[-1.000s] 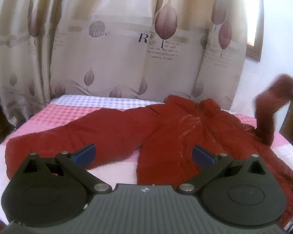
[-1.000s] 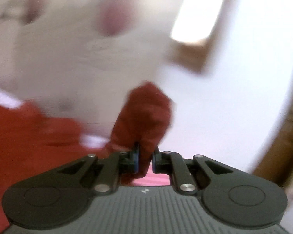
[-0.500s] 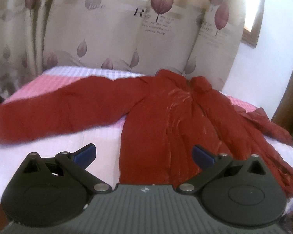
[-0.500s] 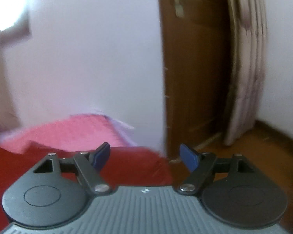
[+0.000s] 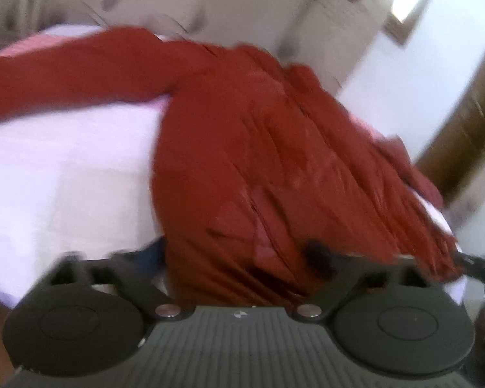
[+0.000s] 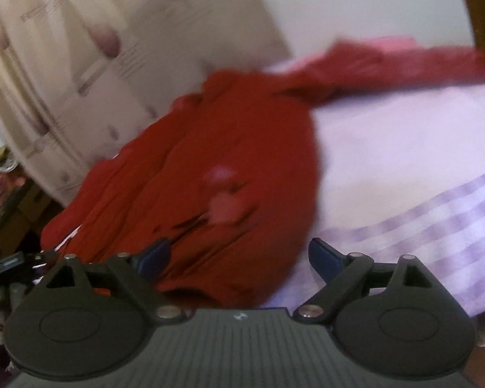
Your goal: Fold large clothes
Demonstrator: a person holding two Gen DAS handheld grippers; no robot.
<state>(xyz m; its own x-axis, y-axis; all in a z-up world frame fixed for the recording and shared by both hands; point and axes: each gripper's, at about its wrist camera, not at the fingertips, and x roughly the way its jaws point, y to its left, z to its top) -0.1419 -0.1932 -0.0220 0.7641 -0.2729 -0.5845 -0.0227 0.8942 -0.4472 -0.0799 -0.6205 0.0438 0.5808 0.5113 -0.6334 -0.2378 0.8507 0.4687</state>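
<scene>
Nearest in the left wrist view: left gripper [image 5: 236,255], jaws apart and just been closing, the hem of the red jacket [image 5: 258,148] lying between the fingertips; blurred, so whether the pads press the cloth cannot be told. Left blue pad at the jacket's near left corner, right fingertip dark against the cloth. Nearest in the right wrist view: right gripper [image 6: 239,257], jaws parted after letting go and just been narrowing a little, the jacket's [image 6: 210,168] near right corner between the blue pads with no pinch seen; right pad over the bedsheet [image 6: 404,148], clear of the cloth.

Beyond both: jacket spread flat on the bed, front up, hem at the near edge, collar at the far end toward the curtain. Long axis of the body from near to far, tilted in both frames by the cameras' roll. Left sleeve [image 5: 68,74] stretched out sideways across the sheet [image 5: 64,168], well away from the body. Right sleeve [image 6: 404,64] stretched out the other way, along the pink part of the cover.

Farthest: leaf-printed curtain [image 6: 64,64] behind the bed, white wall [image 5: 430,74] and a brown door frame [image 5: 462,119] off to the side.
</scene>
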